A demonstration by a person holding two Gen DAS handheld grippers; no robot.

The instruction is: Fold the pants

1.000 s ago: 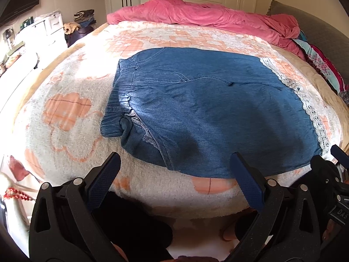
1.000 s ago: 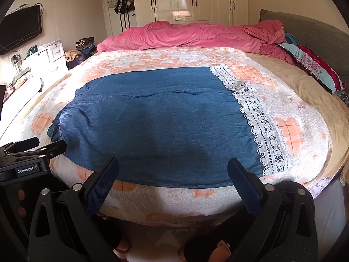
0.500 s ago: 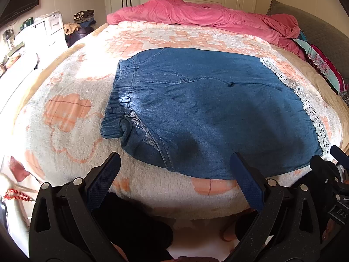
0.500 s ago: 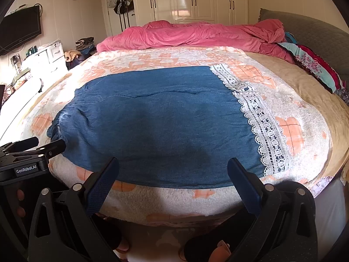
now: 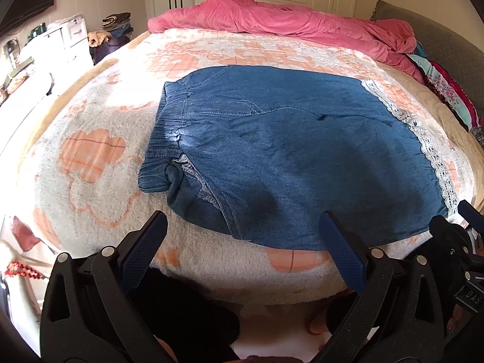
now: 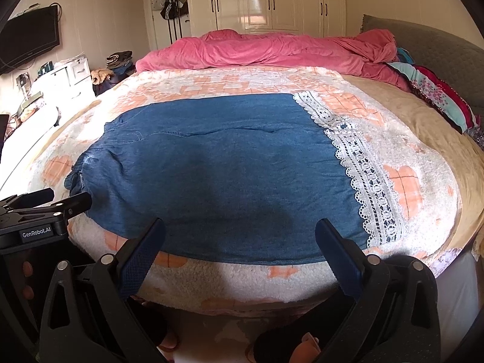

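Blue denim pants (image 5: 287, 151) with a white lace hem (image 5: 429, 151) lie flat on the bed, folded lengthwise, waistband to the left and hem to the right. They also show in the right wrist view (image 6: 227, 175), with the lace hem (image 6: 363, 181) on the right. My left gripper (image 5: 243, 233) is open and empty, just short of the pants' near edge by the waist end. My right gripper (image 6: 240, 236) is open and empty at the near edge, towards the hem end. The left gripper's body (image 6: 36, 214) shows at the left of the right wrist view.
The bed carries a fuzzy white and orange blanket (image 5: 90, 157). A pink duvet (image 5: 272, 21) is bunched at the far side. Patterned cloths (image 6: 438, 96) and a grey headboard (image 6: 438, 48) are on the right. A white dresser (image 6: 69, 75) stands at the left.
Both grippers have crept slightly closer to the pants' near edge. Both stay open. The pants have not moved.
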